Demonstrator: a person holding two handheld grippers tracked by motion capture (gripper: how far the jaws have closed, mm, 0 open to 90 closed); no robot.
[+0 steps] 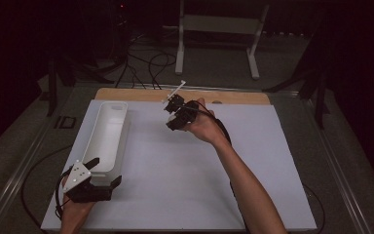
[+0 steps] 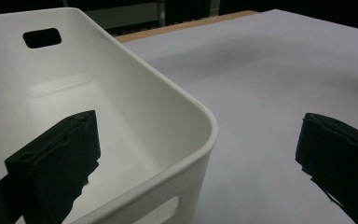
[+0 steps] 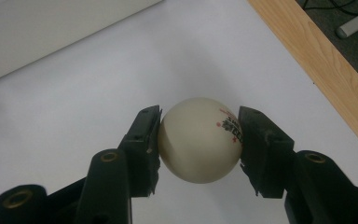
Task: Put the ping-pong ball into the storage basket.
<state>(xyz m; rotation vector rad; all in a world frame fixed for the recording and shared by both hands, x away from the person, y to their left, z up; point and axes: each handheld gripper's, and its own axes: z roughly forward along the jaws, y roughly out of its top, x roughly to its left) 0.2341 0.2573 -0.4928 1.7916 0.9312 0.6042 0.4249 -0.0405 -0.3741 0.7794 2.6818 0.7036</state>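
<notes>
Ball [image 3: 200,140]: one, cream-white, smooth, matte, round; small red and black printed marks on one side, next to the jaw there. Too small to make out in the high view.

Bin [image 1: 108,134]: one, long, white plastic, rounded corners, a slot handle cut in each end wall; inside bare as far as can be seen. Lies lengthwise at the left of the tabletop.

Tabletop [image 1: 185,180]: covered by a white sheet; a strip of pale wood shows along the far edge. Beyond it, a dim room with grey floor, loose black cables [image 1: 146,63] and the white legs of a stand [image 1: 219,29].

Right claw [image 3: 200,140]: clenched on the ball, one black jaw pressed to each side of it, the ball held up off the white sheet. In the high view this claw [image 1: 175,113] is over the far middle of the tabletop, to the right of the bin's far end.

Left claw [image 2: 200,158]: released, jaws spread wide, straddling the bin's near right corner, one jaw inside the bin, the other outside over the sheet. In the high view it [image 1: 102,173] sits at the bin's near end, well apart from the ball.
</notes>
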